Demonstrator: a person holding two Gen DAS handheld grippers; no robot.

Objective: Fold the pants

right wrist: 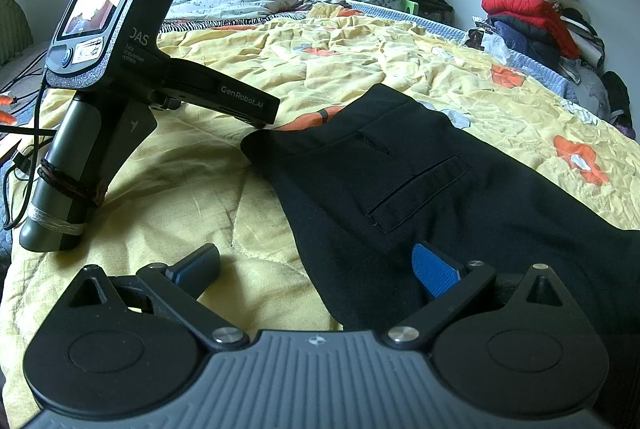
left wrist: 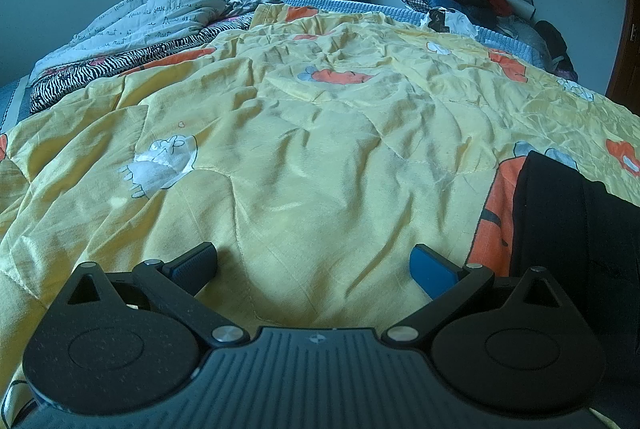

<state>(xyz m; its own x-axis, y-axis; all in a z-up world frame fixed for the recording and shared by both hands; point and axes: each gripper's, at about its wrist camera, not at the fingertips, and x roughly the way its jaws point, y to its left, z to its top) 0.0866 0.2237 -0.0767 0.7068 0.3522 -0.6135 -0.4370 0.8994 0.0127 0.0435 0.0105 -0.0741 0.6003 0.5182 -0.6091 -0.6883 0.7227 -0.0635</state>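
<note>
On the yellow quilted bedspread (right wrist: 224, 165), we should close both wide-open, empty grippers — left gripper (left wrist: 314, 265), right gripper (right wrist: 316, 265) — squarely on the black fabric pants (right wrist: 420, 189) waistband.

Home bedroom: quilted bed (left wrist: 304, 133), clothes pile (right wrist: 536, 25).

- The pants (right wrist: 420, 189) lie on the quilt (right wrist: 208, 197) that covers the bed.
- The left claw (right wrist: 256, 109) rests on the quilt, left of the pants.
- The right claw (right wrist: 316, 269) is at the near edge of the pants.
- Behind, at the far right, a clothes pile (right wrist: 536, 25) stands.
</note>
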